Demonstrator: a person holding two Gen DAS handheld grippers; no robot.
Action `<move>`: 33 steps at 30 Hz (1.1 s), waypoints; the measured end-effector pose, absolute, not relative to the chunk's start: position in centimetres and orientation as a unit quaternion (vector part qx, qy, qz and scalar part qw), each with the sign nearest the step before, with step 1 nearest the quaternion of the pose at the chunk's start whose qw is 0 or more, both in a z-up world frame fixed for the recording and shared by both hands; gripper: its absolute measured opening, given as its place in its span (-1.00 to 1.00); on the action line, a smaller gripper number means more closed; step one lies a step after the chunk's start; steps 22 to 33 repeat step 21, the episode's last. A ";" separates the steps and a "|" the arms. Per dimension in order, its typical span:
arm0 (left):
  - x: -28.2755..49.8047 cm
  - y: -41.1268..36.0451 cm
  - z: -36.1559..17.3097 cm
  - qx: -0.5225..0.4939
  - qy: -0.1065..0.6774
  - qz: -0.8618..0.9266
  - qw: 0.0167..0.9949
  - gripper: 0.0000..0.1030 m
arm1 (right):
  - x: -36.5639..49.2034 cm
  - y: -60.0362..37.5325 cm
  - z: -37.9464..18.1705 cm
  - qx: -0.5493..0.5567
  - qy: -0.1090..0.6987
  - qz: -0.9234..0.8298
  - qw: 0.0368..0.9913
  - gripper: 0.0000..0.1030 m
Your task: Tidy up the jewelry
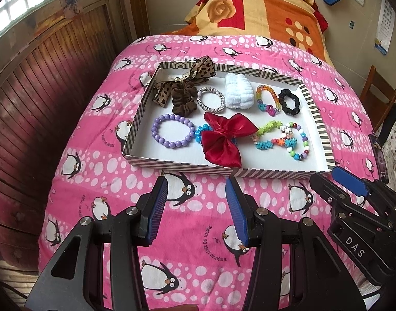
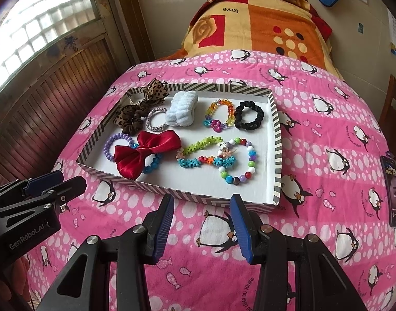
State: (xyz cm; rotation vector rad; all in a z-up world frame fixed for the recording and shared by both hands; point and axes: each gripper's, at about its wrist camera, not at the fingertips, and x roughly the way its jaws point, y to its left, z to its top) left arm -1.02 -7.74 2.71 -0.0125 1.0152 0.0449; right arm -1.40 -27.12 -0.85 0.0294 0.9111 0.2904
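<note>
The blanket [image 1: 262, 7] at twelve o'clock carries the word "love", printed upside down as seen from both cameras. The pink quilt [image 1: 198, 233] repeats "JUSQU'AU LEVER DU JOUR" in curved lettering beside its penguins; it reads most clearly at six o'clock in the left view. In the left view, the right gripper [image 1: 335, 178] at four o'clock bears "DAS" in white. In the right view, the left gripper [image 2: 60, 181] at eight o'clock bears "GenRobot.AI", its last letters partly cut off by the edge.

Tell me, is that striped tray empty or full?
Nearly full: the striped tray holds bracelets, scrunchies and a red bow, with little bare floor left.
</note>
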 end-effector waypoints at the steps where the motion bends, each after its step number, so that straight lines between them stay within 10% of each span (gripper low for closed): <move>1: -1.0 -7.7 2.7 -0.006 0.487 0.022 0.873 -0.11 | -1.4 -27.1 -0.9 0.014 0.439 0.140 0.887 -0.17; 33: -1.1 -8.0 2.2 -0.009 0.486 0.016 0.874 -0.11 | -1.2 -27.3 -1.7 0.011 0.448 0.139 0.883 -0.17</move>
